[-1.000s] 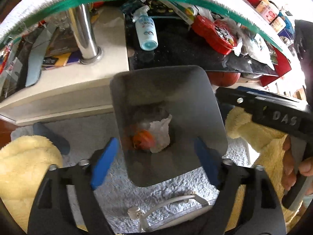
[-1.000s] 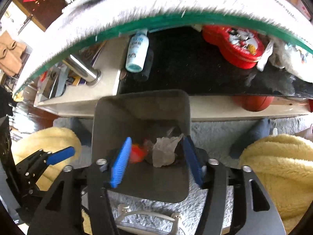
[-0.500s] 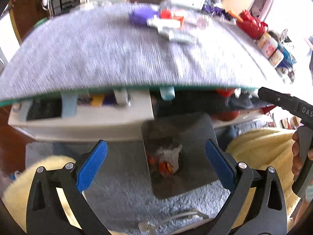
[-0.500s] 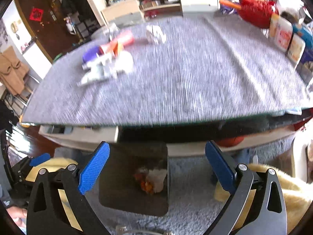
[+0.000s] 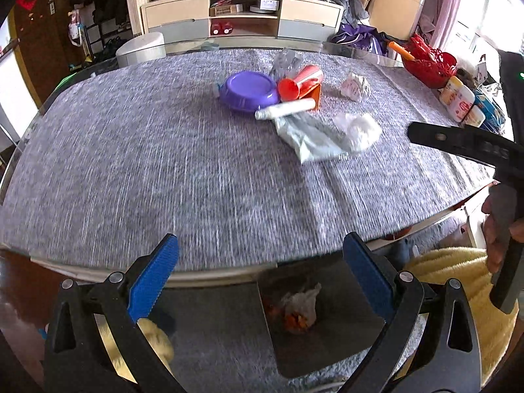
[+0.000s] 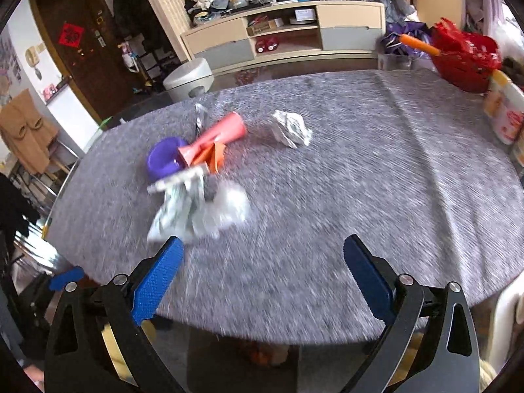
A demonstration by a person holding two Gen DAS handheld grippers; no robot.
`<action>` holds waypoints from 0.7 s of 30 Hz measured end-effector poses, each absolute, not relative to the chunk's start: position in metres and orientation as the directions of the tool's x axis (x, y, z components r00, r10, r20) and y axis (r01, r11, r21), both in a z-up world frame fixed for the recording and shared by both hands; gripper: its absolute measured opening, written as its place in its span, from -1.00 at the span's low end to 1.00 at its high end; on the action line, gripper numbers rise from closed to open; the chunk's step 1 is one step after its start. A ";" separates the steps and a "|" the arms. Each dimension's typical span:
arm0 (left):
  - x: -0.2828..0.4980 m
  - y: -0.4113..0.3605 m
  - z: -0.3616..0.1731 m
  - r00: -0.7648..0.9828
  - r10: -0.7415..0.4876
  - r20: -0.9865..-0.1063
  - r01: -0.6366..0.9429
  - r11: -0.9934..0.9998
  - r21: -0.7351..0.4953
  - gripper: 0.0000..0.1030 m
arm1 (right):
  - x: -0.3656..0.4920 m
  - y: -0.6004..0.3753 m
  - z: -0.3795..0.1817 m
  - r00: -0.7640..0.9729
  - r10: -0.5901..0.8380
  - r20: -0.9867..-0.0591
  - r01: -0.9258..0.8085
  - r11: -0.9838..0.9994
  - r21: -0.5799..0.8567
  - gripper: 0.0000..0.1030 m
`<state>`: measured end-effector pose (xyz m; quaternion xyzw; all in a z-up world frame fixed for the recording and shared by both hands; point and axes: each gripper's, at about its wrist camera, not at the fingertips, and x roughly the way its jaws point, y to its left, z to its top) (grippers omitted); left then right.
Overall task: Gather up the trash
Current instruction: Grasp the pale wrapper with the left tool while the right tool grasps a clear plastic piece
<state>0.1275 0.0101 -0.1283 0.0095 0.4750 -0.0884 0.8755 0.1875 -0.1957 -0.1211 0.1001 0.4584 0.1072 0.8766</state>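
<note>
Trash lies on the grey-covered table point(image 5: 131, 170): a purple bowl point(image 5: 249, 94), an orange-red cup point(image 5: 299, 83), a white tube point(image 5: 285, 110), a silvery wrapper point(image 5: 314, 137), a white plastic wad point(image 5: 358, 127) and a crumpled paper ball point(image 5: 355, 86). The pile also shows in the right wrist view point(image 6: 199, 177). The grey bin point(image 5: 327, 321) stands on the floor under the table edge, with tissue and orange scraps inside. My left gripper point(image 5: 260, 281) is open and empty above the bin. My right gripper point(image 6: 262, 281) is open and empty over the table's near edge.
A red basket point(image 5: 429, 65) and snack tubs point(image 5: 458, 98) stand at the table's right edge. A low cabinet point(image 5: 242, 16) stands behind the table. Yellow fluffy fabric point(image 5: 435, 262) lies at the lower right. The right gripper's body point(image 5: 465, 144) crosses the left wrist view.
Both grippers have risen from low over the bin to above the table edge and opened wide. The view has swung up from the bin to the tabletop trash.
</note>
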 end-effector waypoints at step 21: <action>0.215 -0.031 -0.145 0.503 -0.233 -0.833 0.232 0.964 -0.130 0.83 | 0.239 -0.179 -0.145 0.513 0.314 -0.799 -0.151 0.949 0.276 -0.57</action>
